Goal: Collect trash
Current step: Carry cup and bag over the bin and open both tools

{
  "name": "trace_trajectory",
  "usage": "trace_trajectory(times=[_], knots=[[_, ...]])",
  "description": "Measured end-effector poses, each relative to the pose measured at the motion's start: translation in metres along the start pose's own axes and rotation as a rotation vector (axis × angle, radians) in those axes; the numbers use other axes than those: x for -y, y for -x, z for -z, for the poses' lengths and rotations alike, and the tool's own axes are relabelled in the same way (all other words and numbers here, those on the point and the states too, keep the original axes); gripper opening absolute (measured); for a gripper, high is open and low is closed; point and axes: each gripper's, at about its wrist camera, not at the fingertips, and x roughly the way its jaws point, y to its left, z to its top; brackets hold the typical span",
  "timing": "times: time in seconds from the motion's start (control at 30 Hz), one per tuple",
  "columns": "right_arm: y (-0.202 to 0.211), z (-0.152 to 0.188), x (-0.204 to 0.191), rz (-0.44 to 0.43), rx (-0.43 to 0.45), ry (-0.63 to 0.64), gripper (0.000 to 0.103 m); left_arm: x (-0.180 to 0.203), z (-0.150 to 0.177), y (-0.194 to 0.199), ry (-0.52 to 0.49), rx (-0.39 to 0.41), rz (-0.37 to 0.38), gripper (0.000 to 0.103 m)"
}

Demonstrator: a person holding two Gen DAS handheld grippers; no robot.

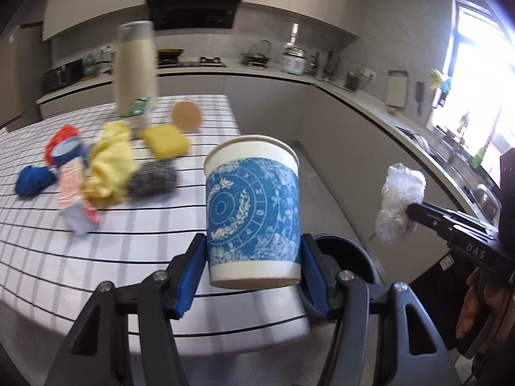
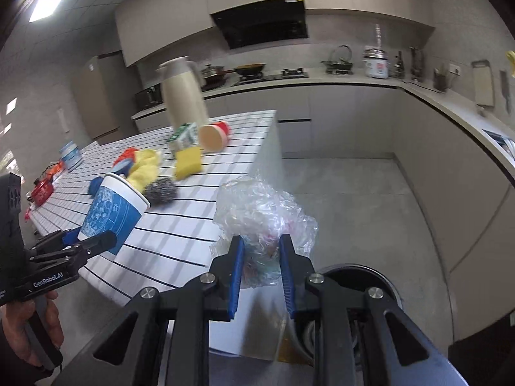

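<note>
1. Two pieces of trash in the air at once. The left gripper (image 1: 254,276) is clamped on a blue-patterned paper cup (image 1: 252,209), held upright by its lower part. The right gripper (image 2: 260,273) pinches a crumpled clear plastic bag (image 2: 260,212).
2. Both are held off the edge of the checked table (image 1: 48,257), and the round black bin (image 2: 370,276) on the floor is just below and ahead of them.
3. Risk: only the cup's bottom is gripped, so a tilt could pivot it out short of the bin.
4. Risk: the plastic is slippery and loose, so it may slide free, or cling to the pads on release.
5. Risk: the two grippers are close together and could bump over the bin opening.
6. The sponge (image 1: 165,141), steel scourer (image 1: 153,178) and yellow cloth (image 1: 111,164) are still on the table.
</note>
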Motion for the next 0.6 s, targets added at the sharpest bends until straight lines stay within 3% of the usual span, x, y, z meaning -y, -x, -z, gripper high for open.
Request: trace_trajectory(times=[0.27, 0.6], knots=[[0.022, 0.035, 0.093, 0.040, -0.044, -0.063, 0.024, 0.098, 0.011, -0.044, -0.068, -0.066, 0.082, 0.059], [-0.020, 0.078, 0.169, -0.006, -0.178, -0.069, 0.024, 0.156, 0.056, -0.113, -0.074, -0.204, 0.049, 0.060]])
